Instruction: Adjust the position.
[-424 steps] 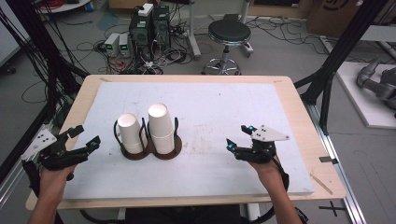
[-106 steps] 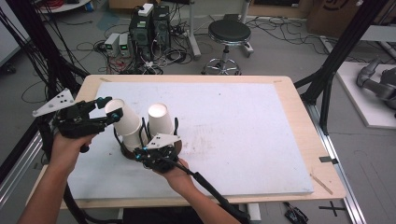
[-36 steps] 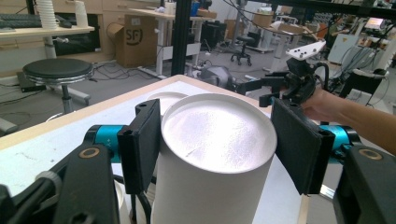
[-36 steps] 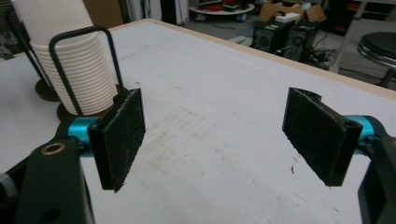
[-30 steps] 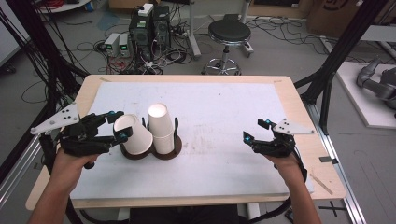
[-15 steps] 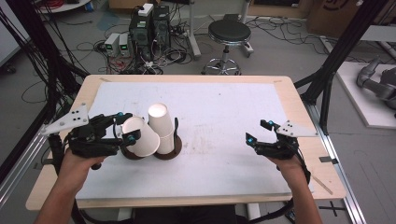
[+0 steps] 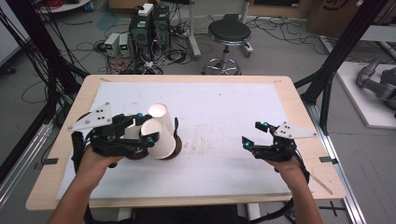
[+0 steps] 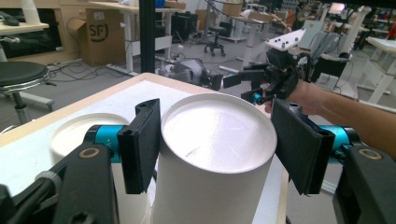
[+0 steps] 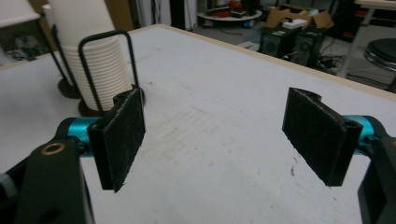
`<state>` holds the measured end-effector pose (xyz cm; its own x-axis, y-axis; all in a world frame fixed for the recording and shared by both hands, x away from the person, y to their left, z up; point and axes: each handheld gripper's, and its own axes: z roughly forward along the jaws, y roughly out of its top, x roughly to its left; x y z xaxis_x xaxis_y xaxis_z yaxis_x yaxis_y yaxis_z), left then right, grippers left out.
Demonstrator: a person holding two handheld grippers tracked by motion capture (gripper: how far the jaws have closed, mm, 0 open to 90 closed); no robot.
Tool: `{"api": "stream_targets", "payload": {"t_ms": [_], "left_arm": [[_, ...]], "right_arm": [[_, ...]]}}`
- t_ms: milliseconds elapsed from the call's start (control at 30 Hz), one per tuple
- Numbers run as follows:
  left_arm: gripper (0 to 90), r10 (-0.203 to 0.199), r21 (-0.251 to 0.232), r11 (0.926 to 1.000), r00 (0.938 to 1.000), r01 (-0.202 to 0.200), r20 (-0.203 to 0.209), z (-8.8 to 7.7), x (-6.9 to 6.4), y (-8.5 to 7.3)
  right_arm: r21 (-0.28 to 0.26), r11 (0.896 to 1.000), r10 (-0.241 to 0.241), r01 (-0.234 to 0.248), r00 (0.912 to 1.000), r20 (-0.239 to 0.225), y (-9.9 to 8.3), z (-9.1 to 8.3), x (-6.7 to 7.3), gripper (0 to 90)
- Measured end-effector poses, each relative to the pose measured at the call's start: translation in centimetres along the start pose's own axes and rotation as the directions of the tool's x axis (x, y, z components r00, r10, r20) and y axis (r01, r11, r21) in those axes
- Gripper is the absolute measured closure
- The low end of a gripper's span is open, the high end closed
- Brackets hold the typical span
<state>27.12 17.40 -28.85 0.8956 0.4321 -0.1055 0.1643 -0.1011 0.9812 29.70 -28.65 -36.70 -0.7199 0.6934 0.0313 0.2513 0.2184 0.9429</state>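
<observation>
Two stacks of white paper cups stand in black wire holders at the table's left-middle. My left gripper (image 7: pixel 144 128) is shut on an upside-down white cup (image 7: pixel 159 138), which is tilted and overlaps the front of the taller right stack (image 7: pixel 161 113). In the left gripper view both pads press the cup's (image 8: pixel 217 135) sides, and the other stack (image 8: pixel 79 133) shows behind the left jaw. My right gripper (image 7: pixel 254 134) hovers open over the table's right part with nothing between its jaws (image 9: pixel 219 135). It faces a cup stack (image 9: pixel 95 65) in its wire holder.
A white mat (image 7: pixel 224 107) covers the wooden table (image 7: pixel 303 112). The dark round bases of the holders (image 7: pixel 175 151) sit on the mat. Beyond the far edge are a stool (image 7: pixel 229 32), computer boxes and cables. Black frame posts stand at both sides.
My left gripper has moved to the right with the cup in it, tipping the cup toward the taller stack. The right gripper has stayed in place, open.
</observation>
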Motion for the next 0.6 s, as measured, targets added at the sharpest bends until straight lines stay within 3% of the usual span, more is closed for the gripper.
{"api": "stream_targets", "payload": {"t_ms": [100,333,600], "left_arm": [[35.5,0.005,0.012,0.9999,0.9999,-0.005,0.015,1.0,-0.1,-0.1],[35.5,0.013,0.038,0.9992,0.9989,-0.015,0.045,3.0,-0.7,-0.4],[35.5,0.028,0.039,0.9988,0.997,-0.031,0.072,4.9,-0.9,-0.6]], "right_arm": [[-0.003,1.0,-0.005,0.005,0.9985,-0.054,0.0,0.1,0.2,20.9],[-0.016,1.0,-0.004,0.002,0.9947,-0.103,0.0,0.1,0.5,20.9],[-0.014,0.999,-0.037,0.035,0.9798,-0.196,0.5,0.6,1.6,20.9]]}}
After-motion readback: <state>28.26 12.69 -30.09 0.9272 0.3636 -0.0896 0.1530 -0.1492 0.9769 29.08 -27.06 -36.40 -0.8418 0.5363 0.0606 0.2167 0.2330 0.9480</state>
